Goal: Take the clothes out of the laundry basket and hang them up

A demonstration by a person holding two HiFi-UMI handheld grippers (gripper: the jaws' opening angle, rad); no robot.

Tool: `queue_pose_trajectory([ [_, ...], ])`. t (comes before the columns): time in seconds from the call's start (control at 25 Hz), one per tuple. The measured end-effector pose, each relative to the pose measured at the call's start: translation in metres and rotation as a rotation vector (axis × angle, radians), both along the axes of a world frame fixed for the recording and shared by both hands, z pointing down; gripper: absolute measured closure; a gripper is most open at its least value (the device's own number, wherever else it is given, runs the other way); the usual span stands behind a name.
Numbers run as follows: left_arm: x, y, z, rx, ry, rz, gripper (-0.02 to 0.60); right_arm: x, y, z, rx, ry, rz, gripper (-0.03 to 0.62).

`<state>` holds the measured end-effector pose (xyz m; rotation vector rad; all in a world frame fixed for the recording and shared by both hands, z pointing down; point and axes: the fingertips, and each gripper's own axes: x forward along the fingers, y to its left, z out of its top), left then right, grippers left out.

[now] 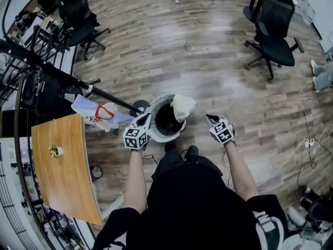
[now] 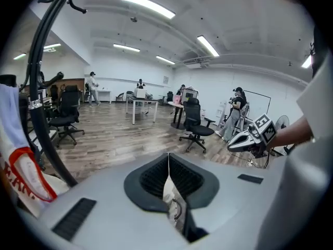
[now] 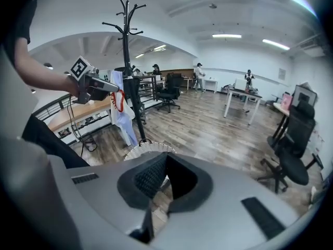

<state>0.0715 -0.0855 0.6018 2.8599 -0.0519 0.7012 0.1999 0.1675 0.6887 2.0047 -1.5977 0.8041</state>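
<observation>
Beside the round white basket (image 1: 169, 138), left gripper (image 1: 148, 119) and right gripper (image 1: 209, 118) fingers are clenched.

Long ceiling light strips (image 2: 145, 5) light the room brightly and evenly, laying a pale sheen on the wood floor (image 1: 208, 56) and only faint, soft shadows under the office chair (image 1: 273, 35). All three pictures bow hard toward the edges, and both gripper views fade into dark rounded corners. The close grey bodies of the left hand-held gripper (image 2: 168, 158) and right hand-held gripper (image 3: 165, 158) look slightly soft, while the far room is sharp.
</observation>
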Motion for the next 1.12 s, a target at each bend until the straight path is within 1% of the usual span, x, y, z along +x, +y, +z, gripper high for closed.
queue_pose_trajectory([
  [0.16, 0.013, 0.009, 0.014, -0.021, -0.029, 0.060, 0.557, 0.004, 0.019, 0.011, -0.017, -0.024, 0.081, 0.586],
  [0.32, 0.028, 0.006, 0.024, -0.061, -0.029, 0.080, 0.557, 0.007, 0.025, 0.014, -0.032, -0.035, 0.139, 0.586],
  [0.48, 0.052, 0.008, 0.033, -0.084, -0.036, 0.138, 0.557, 0.019, 0.025, 0.011, -0.045, -0.030, 0.189, 0.586],
  [0.68, 0.076, 0.001, 0.048, -0.083, -0.074, 0.241, 0.557, 0.036, 0.013, 0.013, -0.083, -0.021, 0.242, 0.586],
  [0.8, 0.084, -0.012, 0.067, -0.058, -0.113, 0.306, 0.557, 0.044, -0.002, 0.014, -0.089, -0.006, 0.285, 0.586],
  [0.88, 0.090, -0.021, 0.075, -0.051, -0.120, 0.325, 0.557, 0.048, -0.012, 0.012, -0.082, 0.008, 0.302, 0.586],
  [1.12, 0.102, -0.026, 0.086, -0.075, -0.133, 0.380, 0.557, 0.055, -0.023, 0.016, -0.085, 0.007, 0.348, 0.586],
])
